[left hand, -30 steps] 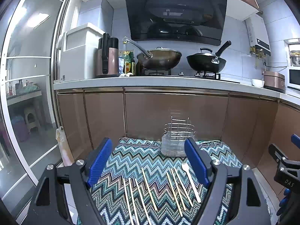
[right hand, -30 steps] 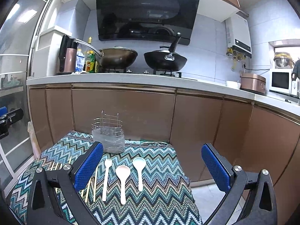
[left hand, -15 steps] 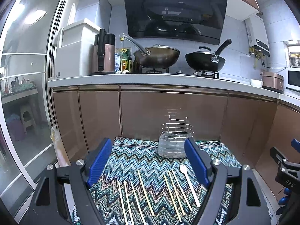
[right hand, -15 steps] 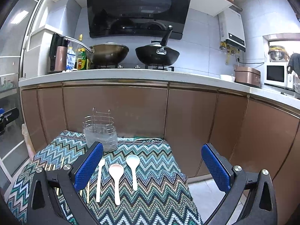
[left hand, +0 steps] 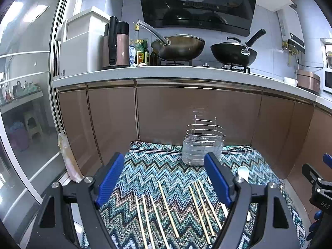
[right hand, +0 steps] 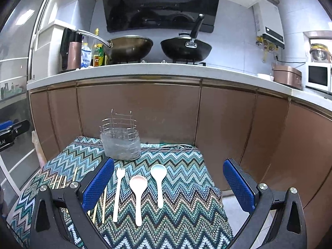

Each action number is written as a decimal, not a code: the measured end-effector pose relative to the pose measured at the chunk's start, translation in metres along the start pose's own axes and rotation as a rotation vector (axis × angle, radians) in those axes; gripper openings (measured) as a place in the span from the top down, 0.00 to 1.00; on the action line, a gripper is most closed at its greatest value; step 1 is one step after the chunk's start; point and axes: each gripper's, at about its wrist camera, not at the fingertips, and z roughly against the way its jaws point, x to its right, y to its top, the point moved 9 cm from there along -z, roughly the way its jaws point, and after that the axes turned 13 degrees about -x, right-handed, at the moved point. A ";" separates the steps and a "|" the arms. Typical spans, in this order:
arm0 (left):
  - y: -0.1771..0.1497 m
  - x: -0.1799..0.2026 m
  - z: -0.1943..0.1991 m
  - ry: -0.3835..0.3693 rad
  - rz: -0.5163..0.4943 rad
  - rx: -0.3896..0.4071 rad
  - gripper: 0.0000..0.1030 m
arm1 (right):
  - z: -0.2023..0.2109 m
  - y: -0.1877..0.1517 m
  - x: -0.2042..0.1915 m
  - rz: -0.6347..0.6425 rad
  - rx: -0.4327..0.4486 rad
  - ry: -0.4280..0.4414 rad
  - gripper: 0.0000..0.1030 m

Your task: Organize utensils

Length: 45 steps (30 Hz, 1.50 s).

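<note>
On zigzag cloth (right hand: 182,217): chopsticks (left hand: 168,207), fork (right hand: 118,193), 2 spoons (right hand: 138,195); both grippers' jaws apart, empty.

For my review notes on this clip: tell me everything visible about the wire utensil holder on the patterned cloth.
The utensil holder is a rounded basket of thin, metal-looking wire rings with two hooks rising at the back. A clear, plastic-looking cup covers its lower half. It stands upright on the far part of the zigzag cloth, just in front of the brown cabinet doors. It appears empty; the utensils lie flat on the cloth nearer the cameras, apart from it. Neither gripper touches it.
</note>
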 end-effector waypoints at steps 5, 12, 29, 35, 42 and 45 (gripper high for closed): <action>0.018 -0.007 0.010 0.000 -0.032 0.002 0.24 | 0.008 0.009 -0.007 0.044 -0.003 0.003 0.00; 0.043 -0.013 0.015 -0.082 -0.032 -0.086 0.24 | 0.025 0.045 -0.013 0.106 0.015 0.087 0.00; 0.047 0.026 -0.067 -0.171 -0.069 -0.407 0.26 | -0.051 0.091 -0.003 0.156 -0.223 0.255 0.27; -0.001 0.058 -0.126 -0.236 -0.089 -0.609 0.47 | -0.135 0.036 -0.005 0.156 -0.460 0.346 0.46; -0.046 0.090 -0.187 -0.269 -0.076 -0.825 0.62 | -0.189 -0.001 -0.001 0.127 -0.584 0.456 0.56; -0.057 0.096 -0.208 -0.253 -0.059 -0.883 0.68 | -0.209 -0.013 0.001 0.127 -0.624 0.509 0.57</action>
